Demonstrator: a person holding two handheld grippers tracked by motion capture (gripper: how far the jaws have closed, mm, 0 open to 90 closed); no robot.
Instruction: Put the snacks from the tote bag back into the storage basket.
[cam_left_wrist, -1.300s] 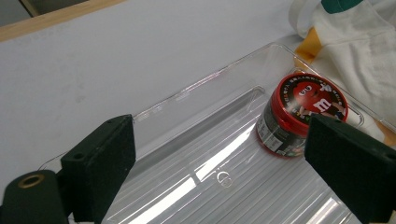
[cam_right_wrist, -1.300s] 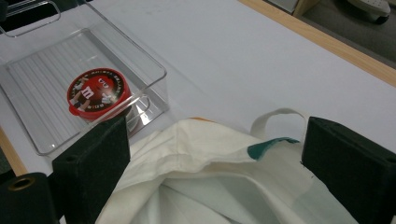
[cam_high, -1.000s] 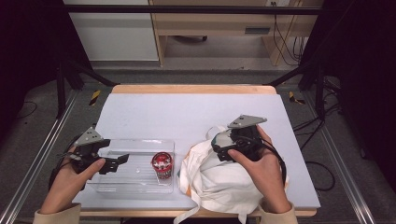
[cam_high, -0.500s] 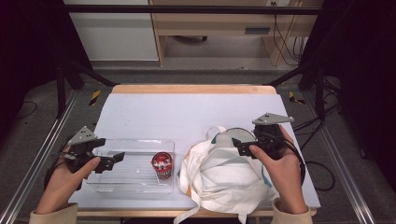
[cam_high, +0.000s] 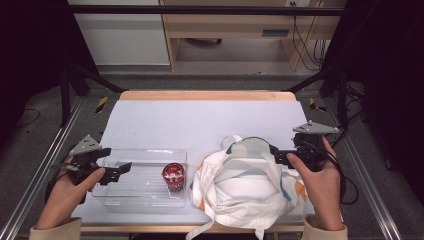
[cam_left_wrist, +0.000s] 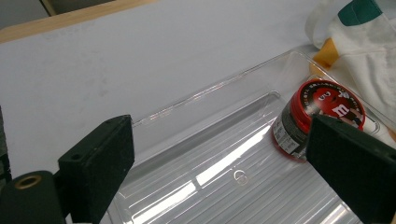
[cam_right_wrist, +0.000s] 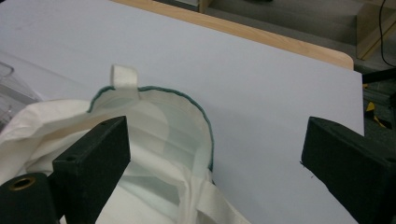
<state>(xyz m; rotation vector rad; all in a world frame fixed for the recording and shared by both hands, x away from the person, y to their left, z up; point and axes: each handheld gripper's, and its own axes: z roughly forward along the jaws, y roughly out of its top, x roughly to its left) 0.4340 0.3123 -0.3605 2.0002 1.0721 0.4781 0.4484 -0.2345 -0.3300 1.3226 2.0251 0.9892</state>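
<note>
Over the near left corner of the bench I hold my left gripper (cam_high: 116, 171) low above the clear tray (cam_high: 150, 155), its jaws spread wide with nothing between them. I keep it that way because, by my reading, the next thing to pick up is the red-lidded candy jar (cam_high: 173, 176), and in the left gripper view the jar (cam_left_wrist: 317, 119) sits just ahead of one open jaw, so the gap is already wide enough to take it. The jar stands upright at the right end of the tray (cam_left_wrist: 219, 154), close against the wall nearest the bag; the rest of the tray floor is bare.

My right gripper (cam_high: 280, 156) is at the right side of the bench, jaws likewise apart and holding nothing. It points at the white cloth bag (cam_high: 245, 185), which lies slumped along the near edge just right of the tray. In the right gripper view the bag's green-trimmed mouth (cam_right_wrist: 187, 107) stands partly open, with one jaw over the fabric and the other over bare bench top. I judge I have it there to pinch the rim and hold the mouth open, so the jar can go in. Whether a jaw touches the cloth I cannot tell.

The bench (cam_high: 200, 120) beyond is otherwise free.
</note>
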